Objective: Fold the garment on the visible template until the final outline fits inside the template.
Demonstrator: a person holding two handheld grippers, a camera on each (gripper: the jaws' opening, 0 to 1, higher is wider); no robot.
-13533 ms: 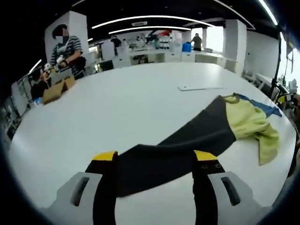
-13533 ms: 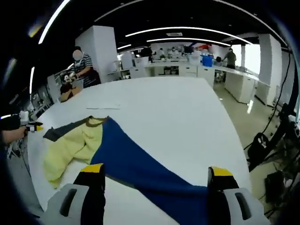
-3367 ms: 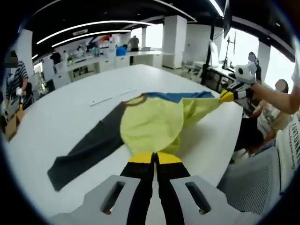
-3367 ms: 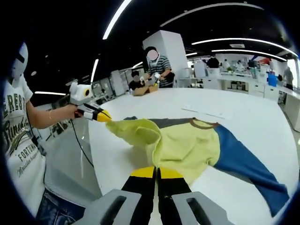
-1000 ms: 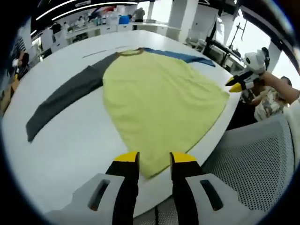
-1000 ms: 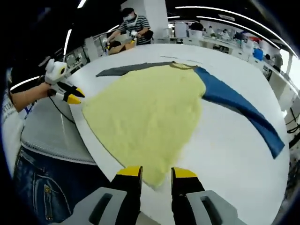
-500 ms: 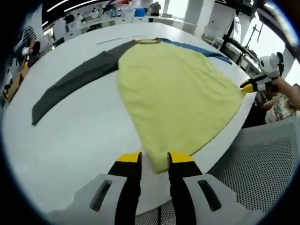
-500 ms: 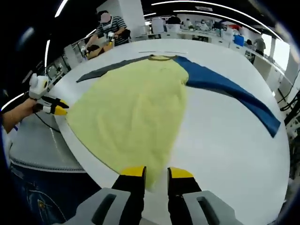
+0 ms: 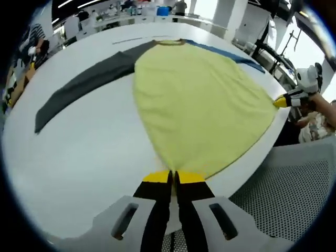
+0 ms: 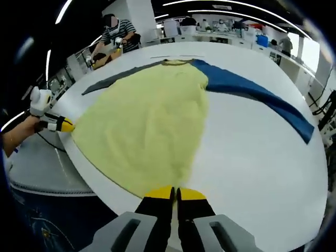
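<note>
A long-sleeved shirt lies spread flat on the white round table (image 9: 68, 157). Its body (image 9: 194, 100) is yellow, one sleeve (image 9: 84, 84) dark grey, the other sleeve (image 9: 239, 58) blue. My left gripper (image 9: 173, 178) is shut on one hem corner at the table's near edge. The right gripper (image 9: 278, 102) holds the other hem corner at the right. In the right gripper view the yellow body (image 10: 147, 115) fans out ahead, with the blue sleeve (image 10: 252, 92) stretched right and the grey sleeve (image 10: 121, 73) far left. My right gripper (image 10: 175, 193) is shut on the hem, the left gripper (image 10: 71, 126) at the left.
A thin flat strip (image 10: 176, 56) lies on the table beyond the collar. A grey mesh chair (image 9: 294, 199) stands below the table edge. A person in a striped top (image 10: 118, 34) works at the far side. Benches and shelves line the back of the room.
Both grippers went from slightly open at the hem corners to shut on them. The shirt stays spread flat, with its hem drawn a little straighter along the table edge.
</note>
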